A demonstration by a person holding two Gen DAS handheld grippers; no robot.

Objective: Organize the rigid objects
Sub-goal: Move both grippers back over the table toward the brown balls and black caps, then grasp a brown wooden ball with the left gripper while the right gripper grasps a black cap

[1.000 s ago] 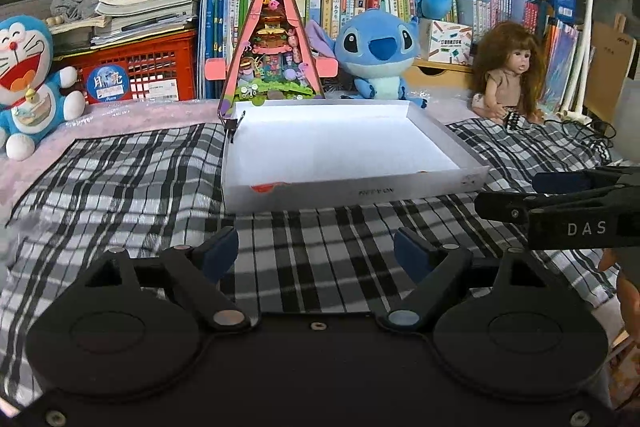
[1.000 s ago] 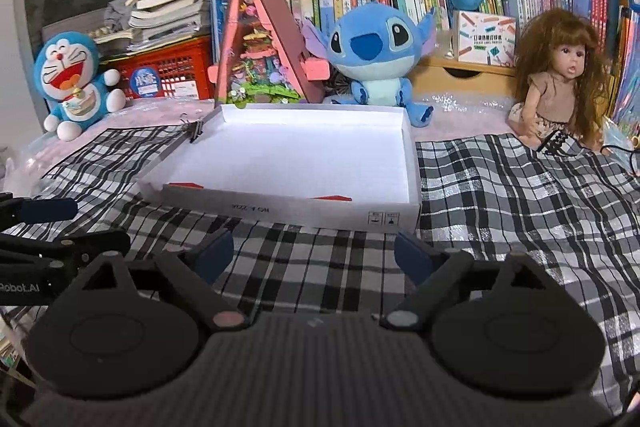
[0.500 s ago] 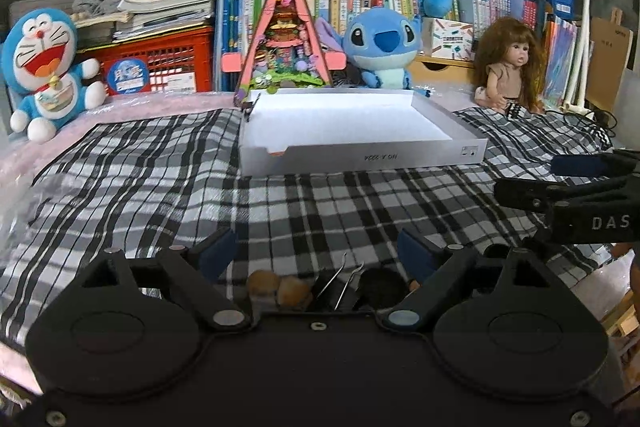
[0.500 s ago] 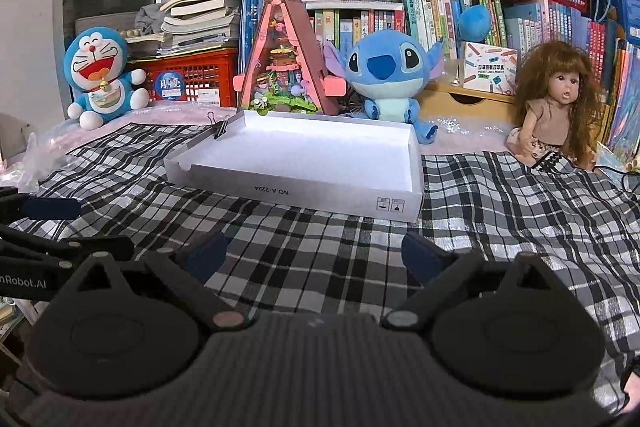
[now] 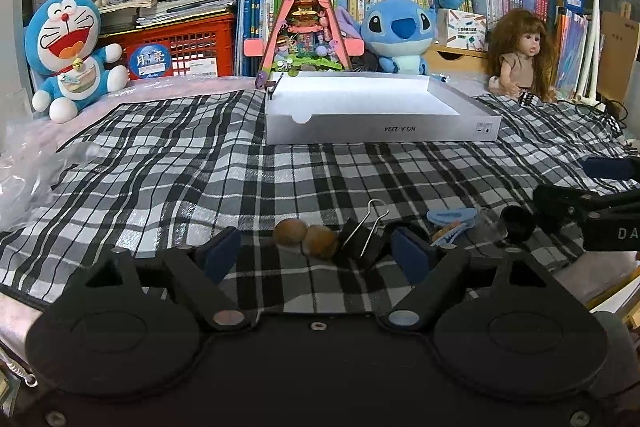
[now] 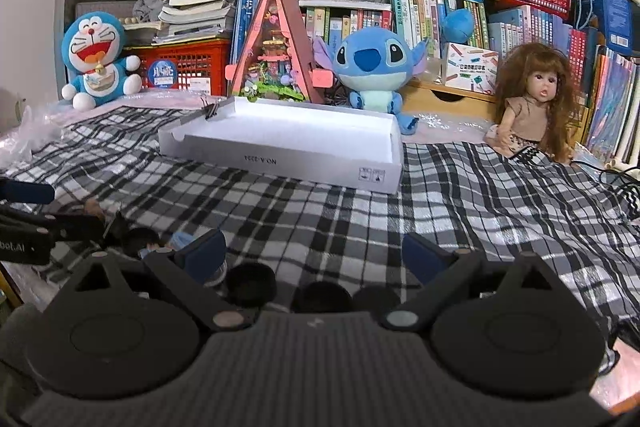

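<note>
In the left wrist view my left gripper [image 5: 316, 253] is open and empty, low over the checked cloth. Between its fingers lie two brown nuts [image 5: 306, 237] and a black binder clip [image 5: 362, 237]. A blue hair clip [image 5: 452, 221] and a black round cap [image 5: 518, 223] lie to their right. The white shallow box [image 5: 380, 111] stands farther back. In the right wrist view my right gripper [image 6: 314, 251] is open and empty, with several black round caps [image 6: 252, 281] just in front of it and the white box [image 6: 288, 147] beyond.
Plush toys, a doll [image 6: 534, 103], books and red crates line the back. A small binder clip [image 6: 210, 109] is clipped on the box's far left corner. Crumpled clear plastic [image 5: 24, 179] lies at the left edge. Each gripper shows at the side of the other's view.
Both grippers have drawn back toward the near edge of the cloth and lowered. The box now looks farther away, and the small objects have come into view.
</note>
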